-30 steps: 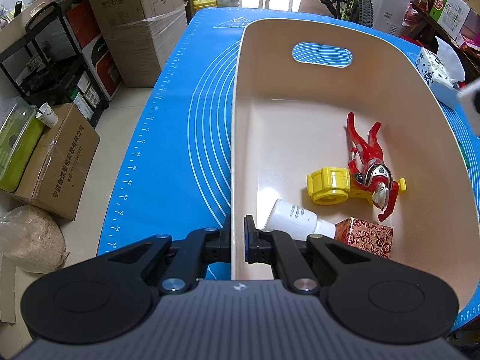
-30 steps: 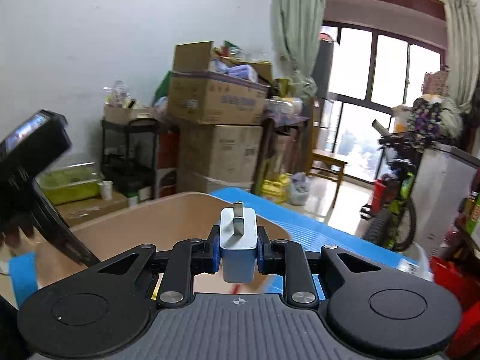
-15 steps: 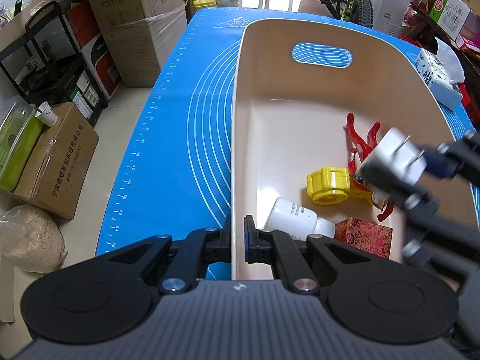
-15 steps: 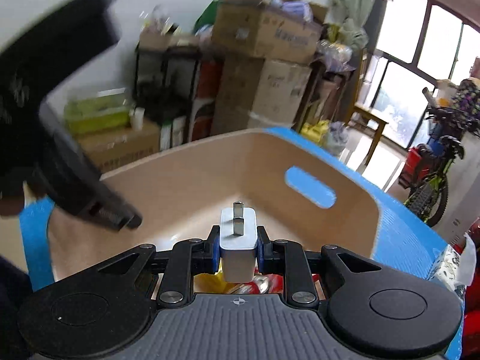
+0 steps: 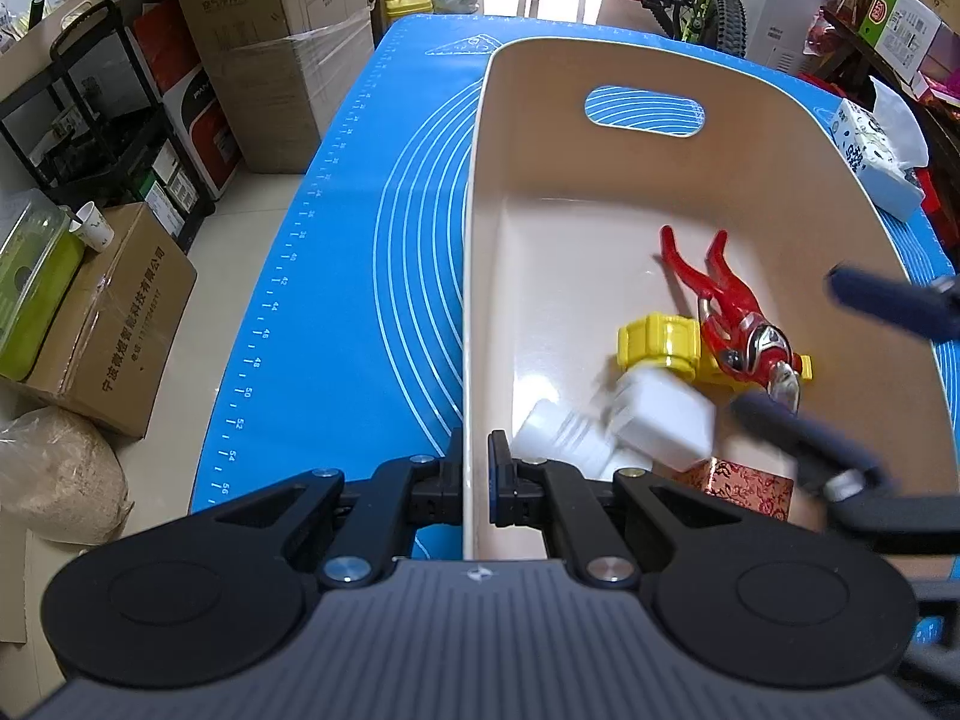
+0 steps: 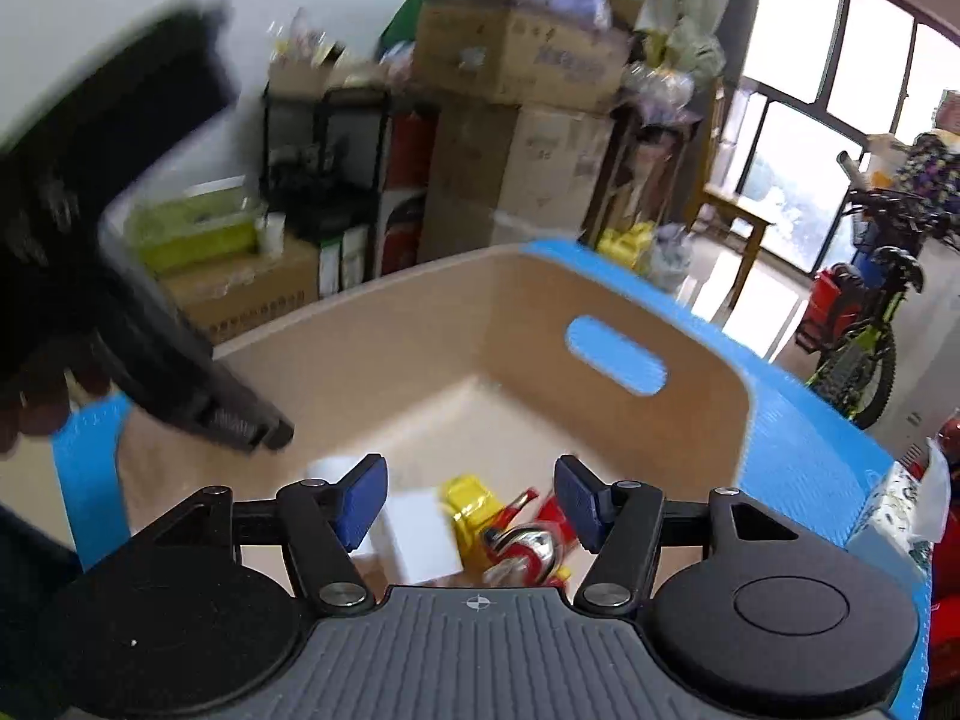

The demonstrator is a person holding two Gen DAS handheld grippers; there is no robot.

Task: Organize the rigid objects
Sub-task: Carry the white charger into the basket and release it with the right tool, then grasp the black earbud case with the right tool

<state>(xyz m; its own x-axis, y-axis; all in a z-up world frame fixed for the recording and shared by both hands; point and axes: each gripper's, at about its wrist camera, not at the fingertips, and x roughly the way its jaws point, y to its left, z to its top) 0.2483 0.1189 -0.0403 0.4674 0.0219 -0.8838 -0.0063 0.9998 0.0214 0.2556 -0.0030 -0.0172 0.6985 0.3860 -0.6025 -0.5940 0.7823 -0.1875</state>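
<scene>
**Ana:** Over the cream plastic bin with the cut-out handle (image 5: 780, 138), the right gripper (image 6: 468, 501) has just been opening; its blue pads stand spread with nothing pinched between them. The white plug-in charger block (image 5: 660, 414) is loose below, blurred, sitting or landing on the white plastic bottle (image 5: 558, 429) at the near end of the bin.

**Ben:** And the left gripper (image 5: 476, 468)?

**Ana:** Pressed together on the bin's near wall, one finger inside, one outside, holding the bin steady on the blue silicone mat (image 5: 360, 240).

**Ben:** What could go wrong?

**Ana:** My guess: the charger may bounce or roll off the bottle and knock the red and silver hero figure (image 5: 738, 324) or the yellow plastic toy piece (image 5: 660, 342). Nothing fragile, so mostly noise. More serious would be the right gripper clipping the bin's right wall on its way out, tugging the bin against the left grip.

**Ben:** Room to move?

**Ana:** The far half of the bin floor is bare, so later pieces could go there. The near end is crowded: bottle, charger, and a red patterned box (image 5: 744, 483) close together. Walls rise steeply, so leaving upward looks safest. The tissue box (image 5: 870, 162) sits just beside the bin's right rim, narrowing that side.
</scene>
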